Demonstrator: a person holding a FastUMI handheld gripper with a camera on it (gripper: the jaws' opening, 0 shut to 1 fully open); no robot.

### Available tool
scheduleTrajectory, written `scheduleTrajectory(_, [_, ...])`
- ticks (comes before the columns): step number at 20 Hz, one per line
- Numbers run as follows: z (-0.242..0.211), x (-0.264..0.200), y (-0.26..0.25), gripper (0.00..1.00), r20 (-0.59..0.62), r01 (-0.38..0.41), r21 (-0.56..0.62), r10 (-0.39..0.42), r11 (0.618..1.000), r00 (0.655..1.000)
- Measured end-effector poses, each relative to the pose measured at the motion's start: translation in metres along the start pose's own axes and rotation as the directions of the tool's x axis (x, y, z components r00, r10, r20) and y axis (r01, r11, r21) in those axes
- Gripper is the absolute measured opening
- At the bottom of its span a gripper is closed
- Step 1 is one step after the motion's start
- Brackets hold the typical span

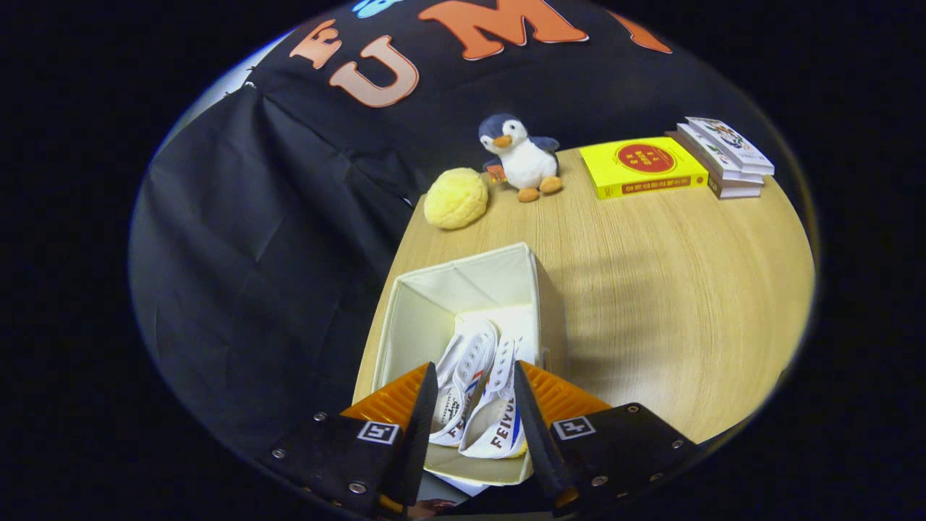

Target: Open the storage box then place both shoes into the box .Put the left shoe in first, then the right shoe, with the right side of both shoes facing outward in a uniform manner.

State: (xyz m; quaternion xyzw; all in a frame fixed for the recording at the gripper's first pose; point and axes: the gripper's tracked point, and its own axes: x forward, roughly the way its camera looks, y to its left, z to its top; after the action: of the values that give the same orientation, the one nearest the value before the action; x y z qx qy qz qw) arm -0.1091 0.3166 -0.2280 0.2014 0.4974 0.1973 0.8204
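The gripper (474,405) hangs with its fingers spread apart above the open storage box (427,318) on the tabletop (673,304); both shoes (477,398) lie inside, side by side.

Hidden and cut-off parts. The gripper (470,412) hangs above the open box (427,318), fingers spread and empty; their orange-ribbed backs cover the box's near corners at 5 and 7 o'clock. Two white shoes (474,394) stand inside, toes down and out of sight, the heels partly masked by the fingers. Book stack (723,155) at 2 o'clock: cover print too small to read.
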Motion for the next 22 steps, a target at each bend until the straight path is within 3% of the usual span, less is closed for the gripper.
scheduleTrajectory(4, [0.042, -0.031, -0.015, 0.77, 0.152, 0.002, -0.083, 0.01, 0.997, 0.988])
scheduleTrajectory(8, [0.083, -0.067, -0.039, 0.88, 0.305, 0.06, -0.143, -0.014, 0.988, 0.952])
scheduleTrajectory(11, [0.122, -0.094, -0.072, 0.88, 0.456, 0.137, -0.139, -0.059, 0.981, 0.888])
scheduleTrajectory(17, [0.176, -0.159, -0.139, 0.88, 0.641, 0.289, -0.088, -0.168, 0.953, 0.749])
scheduleTrajectory(22, [0.206, -0.204, -0.16, 0.88, 0.757, 0.366, -0.087, -0.177, 0.927, 0.629])
